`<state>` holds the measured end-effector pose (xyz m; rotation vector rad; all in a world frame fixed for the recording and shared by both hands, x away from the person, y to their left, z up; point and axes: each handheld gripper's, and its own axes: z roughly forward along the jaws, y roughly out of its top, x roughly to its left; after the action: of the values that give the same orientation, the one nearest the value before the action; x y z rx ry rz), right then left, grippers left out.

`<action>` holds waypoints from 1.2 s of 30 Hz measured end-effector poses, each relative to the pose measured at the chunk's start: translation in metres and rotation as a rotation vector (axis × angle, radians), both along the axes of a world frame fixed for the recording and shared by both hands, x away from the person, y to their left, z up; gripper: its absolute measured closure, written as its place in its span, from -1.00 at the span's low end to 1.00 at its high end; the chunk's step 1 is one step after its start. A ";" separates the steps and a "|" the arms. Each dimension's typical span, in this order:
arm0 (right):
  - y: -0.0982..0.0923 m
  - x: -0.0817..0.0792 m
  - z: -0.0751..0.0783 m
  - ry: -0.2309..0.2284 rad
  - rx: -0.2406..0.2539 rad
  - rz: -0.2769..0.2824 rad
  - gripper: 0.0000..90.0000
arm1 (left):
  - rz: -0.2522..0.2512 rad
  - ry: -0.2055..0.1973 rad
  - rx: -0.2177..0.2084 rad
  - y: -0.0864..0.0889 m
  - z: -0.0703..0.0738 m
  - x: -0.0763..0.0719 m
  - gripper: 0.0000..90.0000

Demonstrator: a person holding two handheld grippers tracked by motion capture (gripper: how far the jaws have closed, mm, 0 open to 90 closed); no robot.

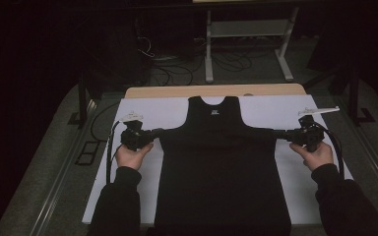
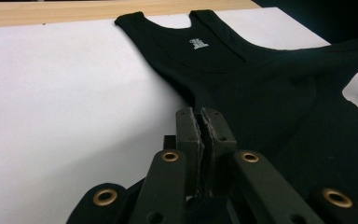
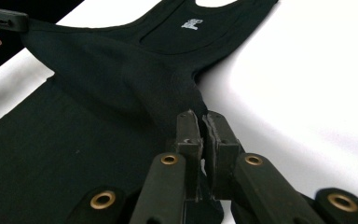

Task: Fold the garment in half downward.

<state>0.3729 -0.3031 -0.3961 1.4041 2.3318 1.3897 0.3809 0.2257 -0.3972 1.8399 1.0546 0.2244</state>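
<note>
Hem end: nearest cam, hung over near edge of white flat board (image 1: 295, 196).
Garment: black sleeveless knit tank top (image 1: 221, 162) lay flat on board, long axis near-to-far, neckline w/ small white label (image 2: 198, 43) at far end.
L gripper (image 1: 155, 132): jaws pinched tight on cloth at garment's left armpit corner.
R gripper (image 1: 278, 133): jaws clamped on right armpit corner, same way.
Key relation: both grips level, either side of chest, cloth taut btwn them; neither hand nearer.
Next, prob: fold along or across long axis.
</note>
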 end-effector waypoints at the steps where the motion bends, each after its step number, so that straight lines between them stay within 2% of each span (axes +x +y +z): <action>1: 0.000 -0.001 0.000 0.000 0.000 0.000 0.87 | -0.001 0.002 0.001 0.000 0.000 -0.001 0.89; 17: 0.000 -0.018 0.000 0.012 0.014 0.009 0.87 | -0.006 0.019 -0.003 0.004 -0.003 -0.014 0.89; 27: -0.007 -0.028 -0.006 0.054 0.021 -0.007 0.87 | -0.009 0.056 -0.009 0.009 -0.014 -0.020 0.89; 30: -0.008 -0.031 -0.007 0.062 0.023 -0.011 0.87 | -0.013 0.059 -0.005 0.010 -0.014 -0.022 0.89; 36: -0.012 -0.038 -0.010 0.081 0.026 -0.018 0.87 | -0.013 0.068 -0.023 0.014 -0.015 -0.029 0.89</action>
<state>0.3352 -0.3150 -0.4060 1.5121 2.3511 1.3890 0.3516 0.2395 -0.4118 1.8440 1.0867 0.1423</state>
